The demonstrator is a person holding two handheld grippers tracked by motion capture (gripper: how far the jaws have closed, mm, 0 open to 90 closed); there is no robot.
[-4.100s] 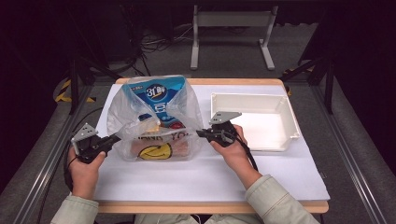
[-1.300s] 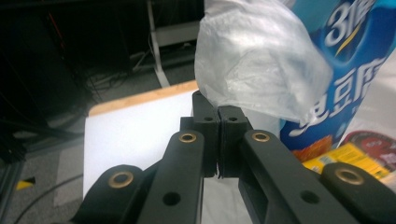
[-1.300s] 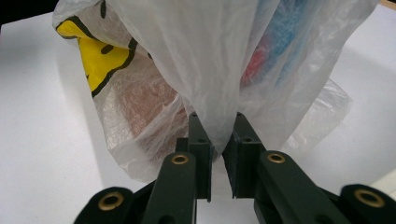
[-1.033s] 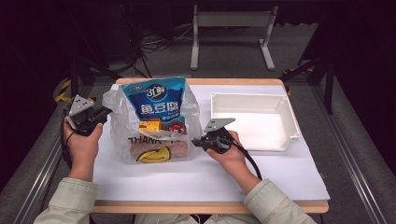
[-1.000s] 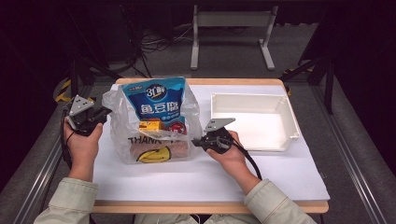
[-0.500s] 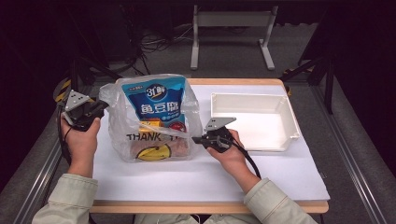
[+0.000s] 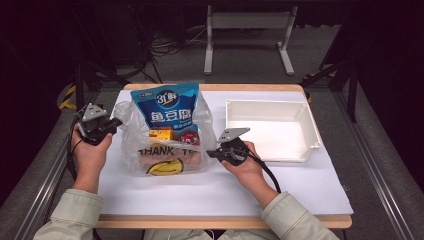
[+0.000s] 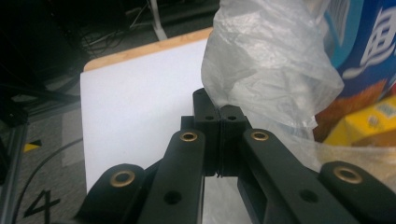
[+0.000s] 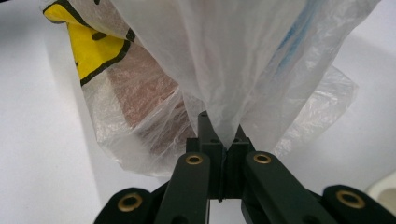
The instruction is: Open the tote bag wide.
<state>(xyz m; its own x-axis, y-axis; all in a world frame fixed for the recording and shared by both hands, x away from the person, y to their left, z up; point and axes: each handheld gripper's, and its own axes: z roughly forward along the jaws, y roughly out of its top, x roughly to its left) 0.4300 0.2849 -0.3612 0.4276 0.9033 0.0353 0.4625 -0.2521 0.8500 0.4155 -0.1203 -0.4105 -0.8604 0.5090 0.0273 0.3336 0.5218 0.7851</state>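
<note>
Hiding brown pack (image 7: 170,161) behind plastic bag (image 7: 131,131) film.

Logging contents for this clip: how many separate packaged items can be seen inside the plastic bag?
3: a blue packet standing at the back, a yellow box in the middle, a brown pack at the bottom. More may be hidden.

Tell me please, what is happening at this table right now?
A person holds a clear plastic bag by two sides with hand-held grippers. The left gripper is shut on the bag's film at one side, and the right gripper is shut on it at the other. Inside the bag stand a blue snack packet and other packaged items. A white tray sits empty beside the bag.
</note>
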